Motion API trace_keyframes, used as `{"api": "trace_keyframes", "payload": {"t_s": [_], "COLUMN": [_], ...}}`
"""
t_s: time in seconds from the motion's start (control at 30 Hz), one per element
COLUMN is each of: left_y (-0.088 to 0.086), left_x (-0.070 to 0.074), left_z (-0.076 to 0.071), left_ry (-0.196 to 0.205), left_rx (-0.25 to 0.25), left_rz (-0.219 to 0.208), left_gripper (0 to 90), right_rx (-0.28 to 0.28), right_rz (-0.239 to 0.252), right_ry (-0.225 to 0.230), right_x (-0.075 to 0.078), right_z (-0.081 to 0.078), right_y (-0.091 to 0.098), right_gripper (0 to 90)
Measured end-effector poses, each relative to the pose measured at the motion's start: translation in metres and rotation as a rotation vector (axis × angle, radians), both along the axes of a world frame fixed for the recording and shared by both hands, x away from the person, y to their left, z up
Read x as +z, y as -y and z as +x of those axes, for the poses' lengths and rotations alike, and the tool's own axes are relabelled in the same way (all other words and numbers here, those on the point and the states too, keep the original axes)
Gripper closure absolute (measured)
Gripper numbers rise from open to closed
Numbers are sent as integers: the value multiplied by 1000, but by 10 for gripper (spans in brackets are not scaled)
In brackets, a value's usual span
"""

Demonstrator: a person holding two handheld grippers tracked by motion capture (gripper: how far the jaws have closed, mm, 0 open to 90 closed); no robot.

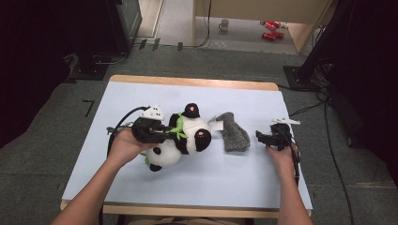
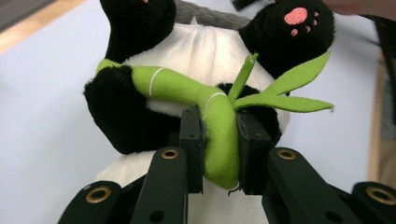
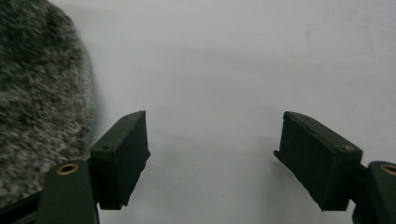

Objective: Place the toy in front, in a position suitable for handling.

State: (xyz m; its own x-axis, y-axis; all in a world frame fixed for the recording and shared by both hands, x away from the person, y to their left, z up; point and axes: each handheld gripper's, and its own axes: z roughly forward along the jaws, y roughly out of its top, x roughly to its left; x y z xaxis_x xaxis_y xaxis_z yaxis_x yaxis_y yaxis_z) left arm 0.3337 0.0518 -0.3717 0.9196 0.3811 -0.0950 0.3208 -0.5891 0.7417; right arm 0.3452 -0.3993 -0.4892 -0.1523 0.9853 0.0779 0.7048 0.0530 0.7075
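Jaws of left gripper (image 2: 219, 151) around soft green plush bamboo stalk (image 2: 219, 135) on fuzzy panda (image 2: 205, 51).

From my seat I see my right gripper (image 3: 212, 158) with jaws standing apart and nothing between them over the pale table surface (image 3: 233, 56), a grey knitted cloth (image 3: 37, 93) lying at nine o'clock.

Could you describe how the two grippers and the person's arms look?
Each gripper, left gripper and right gripper, is black, with two flat rectangular jaws, brass-coloured rivets on the linkages, a pale plate on top and a trailing black cable. The forearms are bare, with no sleeves.
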Motion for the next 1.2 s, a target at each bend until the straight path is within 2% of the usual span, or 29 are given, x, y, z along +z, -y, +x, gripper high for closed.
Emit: {"api": "trace_keyframes", "payload": {"t_s": [0.13, 0.23, 0.37, 0.53, 0.67, 0.83, 0.97, 1.2], "left_y": [5, 10, 18, 16, 15, 11, 4, -16], "left_x": [-7, -16, -26, -29, -30, -27, -24, -21], "left_z": [-10, -13, -14, -13, -15, -19, -22, -23], "left_ry": [-11, -13, -35, -46, -66, -44, -27, -25], "left_rx": [-45, -41, -41, -21, -11, 4, 23, 73], "left_rz": [9, -1, -8, -39, -68, -89, -101, -142], "left_gripper": [759, 756, 749, 722, 649, 520, 475, 412], "right_rx": [12, 42, 101, 156, 194, 207, 216, 236], "right_rz": [50, 101, 105, 123, 130, 100, 103, 86], "right_ry": [44, 67, 91, 115, 74, 72, 43, 4], "right_x": [9, 19, 30, 41, 40, 38, 34, 26], "right_z": [-2, -3, -4, -4, -2, 1, 4, 11], "right_y": [-4, -13, -33, -54, -69, -80, -85, -93], "right_gripper": [272, 279, 294, 307, 318, 327, 363, 399]}}
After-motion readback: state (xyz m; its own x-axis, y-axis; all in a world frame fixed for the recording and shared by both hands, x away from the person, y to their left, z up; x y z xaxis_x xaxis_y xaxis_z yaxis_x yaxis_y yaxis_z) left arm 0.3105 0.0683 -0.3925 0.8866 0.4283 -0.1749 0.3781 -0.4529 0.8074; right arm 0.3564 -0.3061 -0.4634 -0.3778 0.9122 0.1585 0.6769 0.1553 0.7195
